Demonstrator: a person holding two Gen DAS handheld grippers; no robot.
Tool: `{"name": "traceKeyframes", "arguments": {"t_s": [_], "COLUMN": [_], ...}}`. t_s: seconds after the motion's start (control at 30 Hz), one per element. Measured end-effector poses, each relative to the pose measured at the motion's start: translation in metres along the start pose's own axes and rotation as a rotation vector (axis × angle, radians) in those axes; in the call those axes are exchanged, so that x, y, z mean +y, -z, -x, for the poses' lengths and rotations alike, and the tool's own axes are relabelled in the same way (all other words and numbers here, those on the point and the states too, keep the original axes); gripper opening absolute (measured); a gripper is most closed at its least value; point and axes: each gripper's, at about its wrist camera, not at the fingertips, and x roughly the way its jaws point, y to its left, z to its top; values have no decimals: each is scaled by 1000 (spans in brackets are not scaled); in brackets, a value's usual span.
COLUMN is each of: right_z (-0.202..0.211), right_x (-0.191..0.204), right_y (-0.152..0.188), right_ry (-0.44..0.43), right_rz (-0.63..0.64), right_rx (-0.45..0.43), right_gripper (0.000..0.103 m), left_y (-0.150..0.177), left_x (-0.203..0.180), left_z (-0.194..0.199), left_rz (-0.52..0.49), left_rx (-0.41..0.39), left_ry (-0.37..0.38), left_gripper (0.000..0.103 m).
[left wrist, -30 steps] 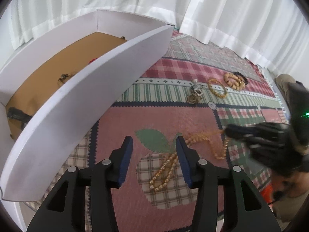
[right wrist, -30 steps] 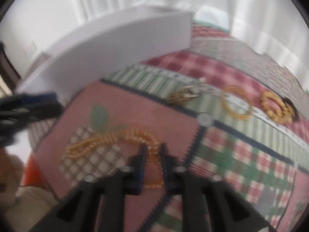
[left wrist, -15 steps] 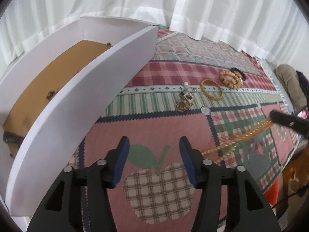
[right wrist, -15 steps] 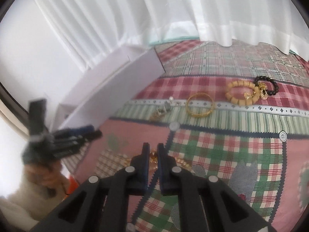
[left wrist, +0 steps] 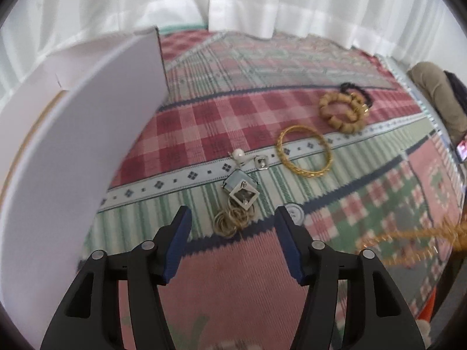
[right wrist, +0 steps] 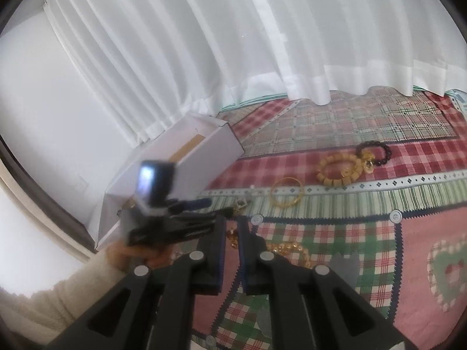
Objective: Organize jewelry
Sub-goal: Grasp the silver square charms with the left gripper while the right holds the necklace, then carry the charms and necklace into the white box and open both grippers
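Right gripper (right wrist: 232,240) clamps gold bead necklace (right wrist: 292,249) | necklace hangs below

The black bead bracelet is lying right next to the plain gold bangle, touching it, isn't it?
Not quite. The black bead bracelet touches the chunky tan bead bracelet, not the gold bangle. The bangle lies apart, nearer the camera, as the left wrist view shows.

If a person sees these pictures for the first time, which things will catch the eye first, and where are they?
First, the jewelry on the patchwork quilt: a plain gold bangle, a chunky tan bead bracelet beyond it, and a cluster of thin gold rings ahead of the open left gripper. The tall white cardboard box stands on the left. The right gripper is shut on a gold bead necklace.
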Motion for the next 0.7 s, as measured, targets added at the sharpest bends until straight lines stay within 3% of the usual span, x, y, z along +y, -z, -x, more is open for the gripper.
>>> {"name": "traceKeyframes", "arguments": {"t_s": [0.03, 0.13, 0.17, 0.37, 0.43, 0.7], "right_z": [1, 5, 5, 15, 18, 23], "right_x": [-1, -9, -11, -10, -4, 34], "right_y": [2, 8, 9, 1, -7, -53], "right_ry": [0, 3, 4, -14, -21, -70], "right_rz": [-5, -23, -32, -34, -17, 65], "right_rx": [1, 6, 8, -1, -5, -11], "right_gripper": [8, 8, 8, 8, 8, 8], "left_y": [0, -1, -1, 0, 3, 12], "left_x": [0, -2, -2, 9, 15, 54], "left_z": [-5, -15, -15, 25, 54, 152], "left_rz": [3, -6, -12, 43, 67, 176], "left_rx": [9, 30, 28, -4, -35, -118], "left_ry": [3, 30, 26, 81, 97, 61], "left_gripper": [54, 24, 20, 16, 16, 16]}}
